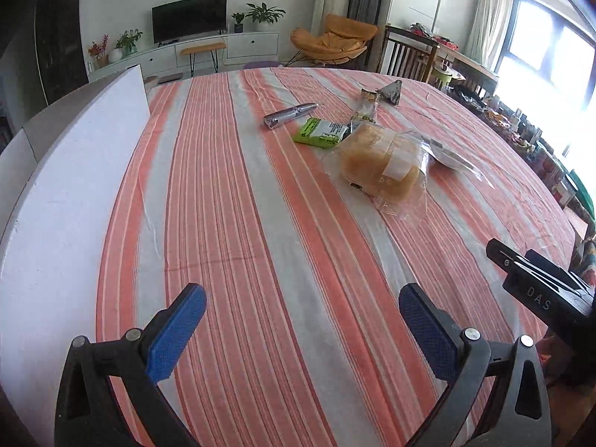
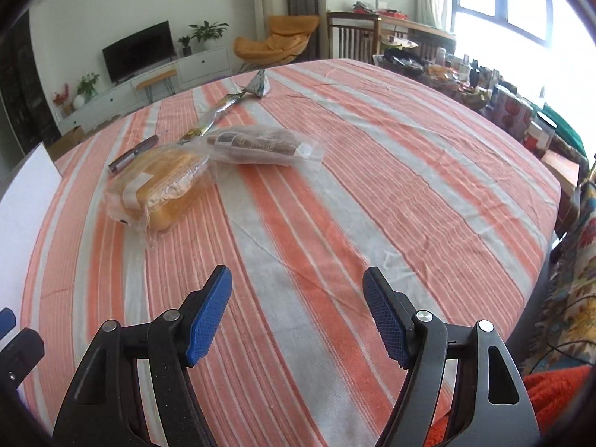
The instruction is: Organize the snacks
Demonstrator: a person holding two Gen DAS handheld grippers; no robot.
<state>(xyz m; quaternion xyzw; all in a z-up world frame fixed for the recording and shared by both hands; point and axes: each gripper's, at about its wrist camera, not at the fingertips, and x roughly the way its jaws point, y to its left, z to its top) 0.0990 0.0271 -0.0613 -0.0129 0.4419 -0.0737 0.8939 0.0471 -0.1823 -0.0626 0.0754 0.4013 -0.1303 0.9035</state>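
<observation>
Several snacks lie in the middle of the striped tablecloth (image 1: pixel 238 201). A bagged yellow bread loaf (image 1: pixel 383 165) (image 2: pixel 164 190) is nearest. Behind it lie a green packet (image 1: pixel 320 132), a silver wrapped stick (image 1: pixel 288 114) (image 2: pixel 132 154), a clear bag with a brown snack (image 2: pixel 260 145), a long thin wrapper (image 1: pixel 365 106) (image 2: pixel 218 113) and a dark triangular pack (image 1: pixel 393 91) (image 2: pixel 259 83). My left gripper (image 1: pixel 301 298) is open over bare cloth, well short of the snacks. My right gripper (image 2: pixel 298 279) is also open with nothing between its pads. In the left wrist view, the right gripper's black body (image 1: pixel 540 283) shows at right.
A white board (image 1: pixel 74 186) lies along the table's left side. A cluttered side table (image 2: pixel 465 78) stands under the bright window at right. Chairs, a TV cabinet and plants sit beyond the far edge. A patterned fabric (image 2: pixel 573 298) hangs at the right edge.
</observation>
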